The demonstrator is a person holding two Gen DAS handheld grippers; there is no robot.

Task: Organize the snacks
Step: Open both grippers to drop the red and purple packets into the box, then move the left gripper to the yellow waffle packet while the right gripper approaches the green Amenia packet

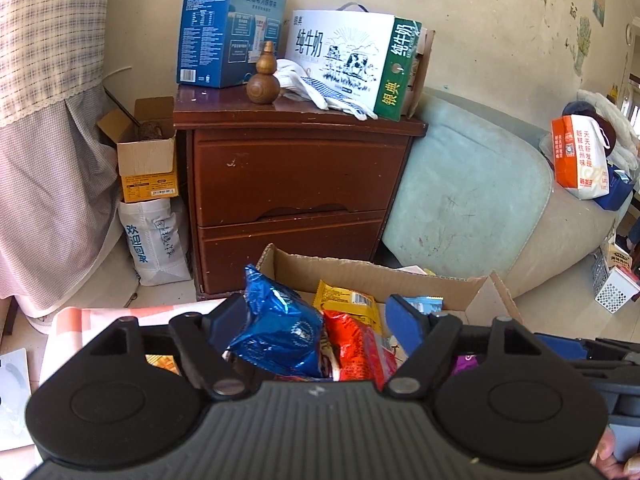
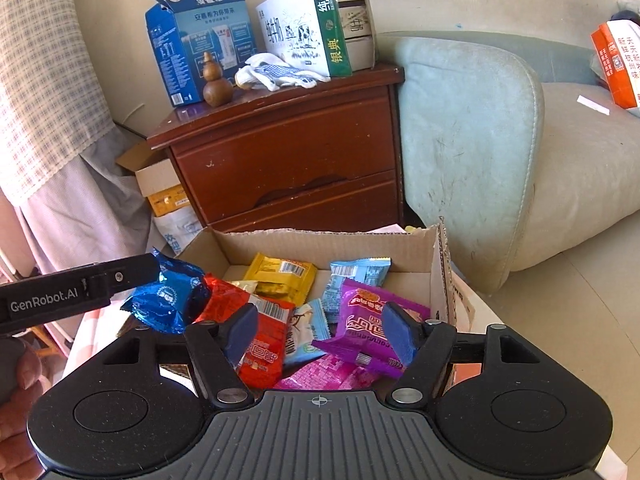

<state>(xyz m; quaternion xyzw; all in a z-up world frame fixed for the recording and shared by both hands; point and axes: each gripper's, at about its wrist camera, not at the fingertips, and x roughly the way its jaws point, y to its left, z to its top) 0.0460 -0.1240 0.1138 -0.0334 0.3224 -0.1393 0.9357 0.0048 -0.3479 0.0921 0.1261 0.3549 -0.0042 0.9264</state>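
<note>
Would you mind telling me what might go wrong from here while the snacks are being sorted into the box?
1. The blue foil packet sits at the left edge of the cardboard box, between the wide-open jaws of the left gripper; it may slide out.
2. The right gripper is open over the overlapping red packet and purple packet; closing could pinch both.

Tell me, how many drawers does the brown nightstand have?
2. The upper drawer sits directly under the top; the lower drawer is below it, just behind the cardboard box. None seems hidden.
</note>
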